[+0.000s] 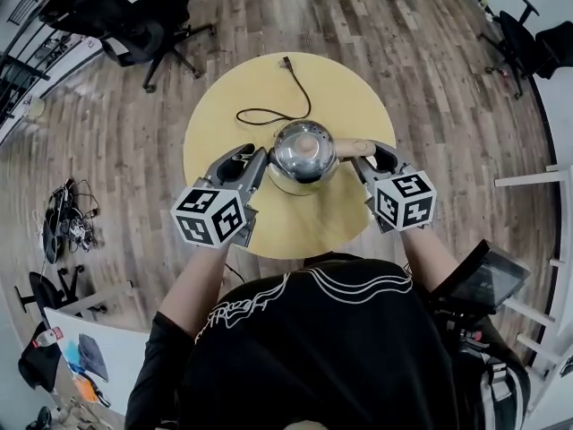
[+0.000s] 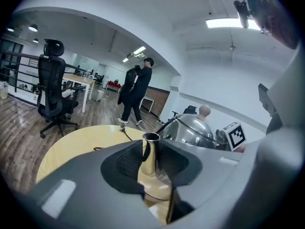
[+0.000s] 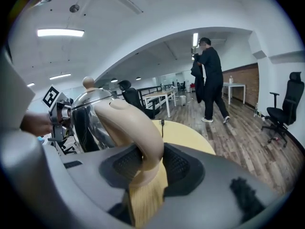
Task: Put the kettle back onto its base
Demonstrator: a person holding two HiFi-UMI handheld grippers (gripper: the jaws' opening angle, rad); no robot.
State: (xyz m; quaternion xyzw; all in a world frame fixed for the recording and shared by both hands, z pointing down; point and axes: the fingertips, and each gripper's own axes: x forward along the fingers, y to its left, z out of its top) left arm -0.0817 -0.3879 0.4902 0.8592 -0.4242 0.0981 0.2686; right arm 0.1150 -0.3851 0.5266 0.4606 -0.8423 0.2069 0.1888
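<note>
**Kettle held by both claws above the table: the carry-and-set-down step.**

The kettle sits at the centre of the head view, over the middle of the round yellow table. Your left gripper is clamped on the spout, with its jaws at a middling width and the pads pressing on either side. Your right gripper is clamped on the beige handle, which fills the gap between its jaws.

The base itself shows in no view. A black cord loops across the tabletop just above the kettle in the head view and ends in a plug near the table's upper edge. Its other end runs under the kettle body, so the base probably lies hidden directly beneath. Whether the kettle already touches it cannot be told.

The next move, on this reading:
- Keep the body upright and centre it over the base.
- Lower it straight down until it seats flat, and only then let go with both claws.

The cord loop is the one thing close enough to catch under the kettle's rim. Well clear of the work are a black office chair at the upper left of the head view and a standing person at the upper right of the right gripper view.
</note>
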